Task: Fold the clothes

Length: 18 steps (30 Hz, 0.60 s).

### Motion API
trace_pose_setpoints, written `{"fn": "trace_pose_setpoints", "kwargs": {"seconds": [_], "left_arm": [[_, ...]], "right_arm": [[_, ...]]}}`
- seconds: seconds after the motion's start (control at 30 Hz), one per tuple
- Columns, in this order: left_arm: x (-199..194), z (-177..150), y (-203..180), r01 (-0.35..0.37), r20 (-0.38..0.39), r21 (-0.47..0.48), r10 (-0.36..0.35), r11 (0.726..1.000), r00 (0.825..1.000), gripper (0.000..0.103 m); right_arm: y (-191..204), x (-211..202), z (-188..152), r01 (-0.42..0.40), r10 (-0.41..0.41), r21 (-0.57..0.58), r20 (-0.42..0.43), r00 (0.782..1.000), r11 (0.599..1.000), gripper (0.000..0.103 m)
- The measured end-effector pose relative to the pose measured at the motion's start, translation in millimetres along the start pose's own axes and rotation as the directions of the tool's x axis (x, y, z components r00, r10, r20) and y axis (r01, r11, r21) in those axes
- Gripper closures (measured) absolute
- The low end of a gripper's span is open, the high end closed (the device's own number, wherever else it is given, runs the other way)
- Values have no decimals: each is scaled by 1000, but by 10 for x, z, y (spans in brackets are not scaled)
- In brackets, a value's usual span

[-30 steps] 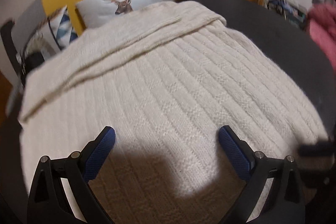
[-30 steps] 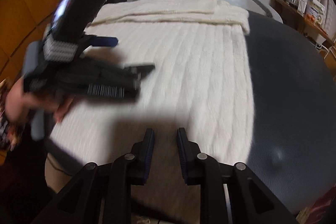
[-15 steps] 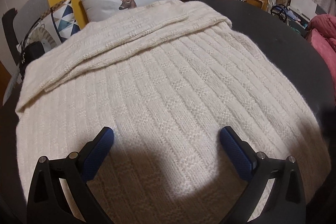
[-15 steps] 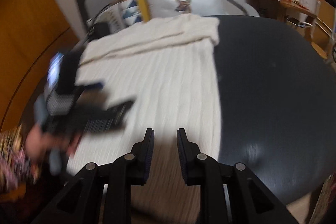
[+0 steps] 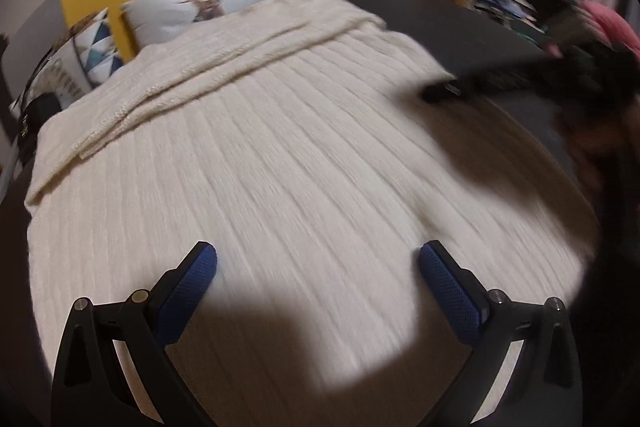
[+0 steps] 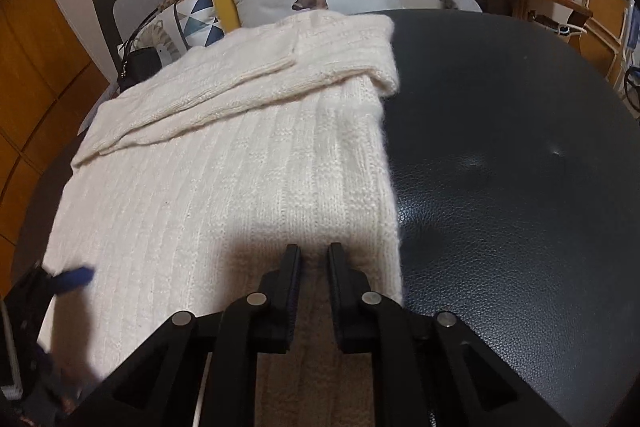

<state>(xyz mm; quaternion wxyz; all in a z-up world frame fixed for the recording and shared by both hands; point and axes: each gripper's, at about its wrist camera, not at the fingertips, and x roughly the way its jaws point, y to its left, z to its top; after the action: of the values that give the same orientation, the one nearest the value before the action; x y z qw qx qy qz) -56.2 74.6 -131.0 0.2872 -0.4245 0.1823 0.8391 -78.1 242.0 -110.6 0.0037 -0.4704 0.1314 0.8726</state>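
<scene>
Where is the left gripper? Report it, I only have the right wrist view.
Observer: The left gripper is over the near part of the cream sweater, with its fingers spread wide.
Operator: Tell me if it holds anything.
Observer: Nothing lies between the fingers. The knit shows beyond them, not pinched.
Operator: Check past the far right side of the dark table.
Observer: A pink cloth lies there at the edge of the picture. It is too blurred to say what it is.
</scene>
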Motion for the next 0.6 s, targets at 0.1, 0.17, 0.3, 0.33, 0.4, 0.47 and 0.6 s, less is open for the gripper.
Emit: {"fn": "trace_pose_setpoints", "kwargs": {"seconds": [0.1,0.17,0.3,0.33,0.4,0.47,0.6], "left_arm": [[-198,-260,-33,12,30,13,-12,1000,999,0],[-300,-406,-34,21,42,-2,-21,1000,999,0],[-525,-594,-120,21,74,73,-26,997,997,0],[-593,-603,-128,-23,102,102,12,994,995,0],[-721,-603,-104,-136,166,141,112,981,980,0],[-779,-560,107,-238,178,69,223,969,958,0],[-662,-581,622,-327,91,-90,334,941,938,0]], "right_arm": [[53,-4,-25,34,-33,-11,23,999,999,91],[76,3,-29,53,-53,-18,37,998,998,91],[31,-60,-14,41,-41,-1,33,999,999,91],[20,-118,2,49,-49,20,22,999,999,88],[128,-380,-18,-23,21,20,65,998,1000,85],[314,-616,-78,-101,104,-34,87,991,994,85],[809,-749,-371,-172,169,-251,-32,985,953,86]]}}
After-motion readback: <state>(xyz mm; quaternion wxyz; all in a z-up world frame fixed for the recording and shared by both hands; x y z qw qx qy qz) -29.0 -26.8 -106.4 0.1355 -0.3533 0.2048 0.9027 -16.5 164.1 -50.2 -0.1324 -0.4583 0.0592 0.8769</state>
